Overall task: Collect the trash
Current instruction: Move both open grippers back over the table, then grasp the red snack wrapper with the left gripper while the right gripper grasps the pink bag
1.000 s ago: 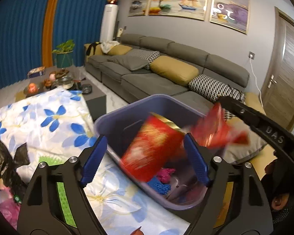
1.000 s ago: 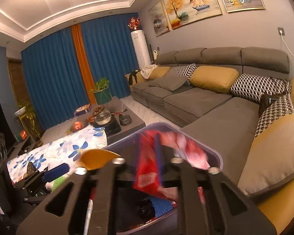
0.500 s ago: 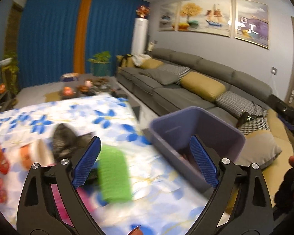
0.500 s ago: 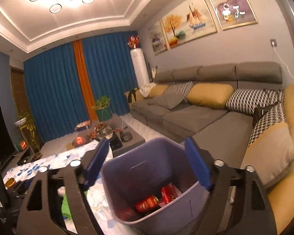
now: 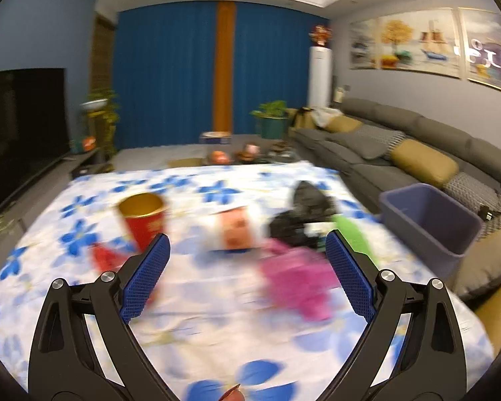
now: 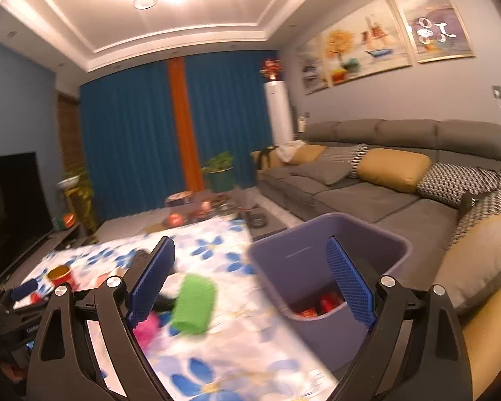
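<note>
Now, from my remote station:
Left gripper [image 5: 247, 260]: I see its jaws spread wide, holding nothing, above the floral cloth [image 5: 190, 314].
Right gripper [image 6: 250, 277]: jaws likewise spread and empty, just beside the purple bin [image 6: 320, 250].
Bin: at the cloth's sofa-side edge, red wrappers [image 6: 320, 304] inside.
Trash on the cloth: red cup [image 5: 143, 220] farthest from the bin; pink scrap [image 5: 300, 284], black bag [image 5: 304, 214] and green roll [image 6: 193, 304] nearer it.
</note>
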The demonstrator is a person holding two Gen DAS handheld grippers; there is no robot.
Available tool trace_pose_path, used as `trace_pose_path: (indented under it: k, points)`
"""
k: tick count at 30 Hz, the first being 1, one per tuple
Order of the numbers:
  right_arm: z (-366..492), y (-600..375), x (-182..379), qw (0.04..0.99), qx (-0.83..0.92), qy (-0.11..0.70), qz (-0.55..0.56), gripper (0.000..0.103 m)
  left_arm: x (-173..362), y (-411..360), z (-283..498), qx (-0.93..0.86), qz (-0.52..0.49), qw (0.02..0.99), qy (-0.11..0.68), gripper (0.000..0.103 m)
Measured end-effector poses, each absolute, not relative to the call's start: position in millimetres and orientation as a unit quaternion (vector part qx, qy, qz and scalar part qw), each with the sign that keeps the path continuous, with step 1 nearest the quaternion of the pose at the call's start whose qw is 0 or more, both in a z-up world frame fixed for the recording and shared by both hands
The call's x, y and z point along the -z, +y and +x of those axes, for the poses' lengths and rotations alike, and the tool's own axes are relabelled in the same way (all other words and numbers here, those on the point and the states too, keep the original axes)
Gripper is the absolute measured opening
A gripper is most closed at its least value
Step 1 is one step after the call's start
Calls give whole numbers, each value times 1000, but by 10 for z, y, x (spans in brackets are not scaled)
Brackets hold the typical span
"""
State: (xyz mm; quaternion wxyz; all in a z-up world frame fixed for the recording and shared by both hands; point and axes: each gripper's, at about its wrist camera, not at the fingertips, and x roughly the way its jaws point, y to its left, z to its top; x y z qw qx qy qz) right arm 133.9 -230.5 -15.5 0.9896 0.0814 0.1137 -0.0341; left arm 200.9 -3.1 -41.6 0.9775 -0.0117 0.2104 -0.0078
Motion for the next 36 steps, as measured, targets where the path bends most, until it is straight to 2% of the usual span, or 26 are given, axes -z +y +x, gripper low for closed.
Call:
trace_pose_path:
  k: [12, 23, 25, 29, 31, 33, 36]
  points:
    - [1587, -1132, 549, 984, -45, 170, 25, 89, 588, 1038, 1684, -93, -29, 973, 211, 93]
    - [2094, -608, 872, 976, -48, 210, -9, 88, 680, 1411, 1877, -106, -48, 971, 207, 93]
    - [2174, -565, 923, 975, -47, 216, -14, 82, 690, 1429, 1918, -106, -48, 972, 206, 93]
    - [2291, -508, 1030, 971, -46, 235, -18, 77, 735, 1463, 2033, -100, -53, 970, 214, 92]
    - [2316, -492, 1048, 969, -47, 242, -22, 70, 763, 1448, 2090, -97, -51, 969, 221, 92]
    - [2330, -485, 1055, 968, -47, 244, -22, 68, 794, 1432, 2161, -88, -51, 968, 230, 92]
    - [2385, -460, 1081, 965, -52, 254, -26, 53, 857, 1400, 2261, -84, -50, 966, 240, 90]
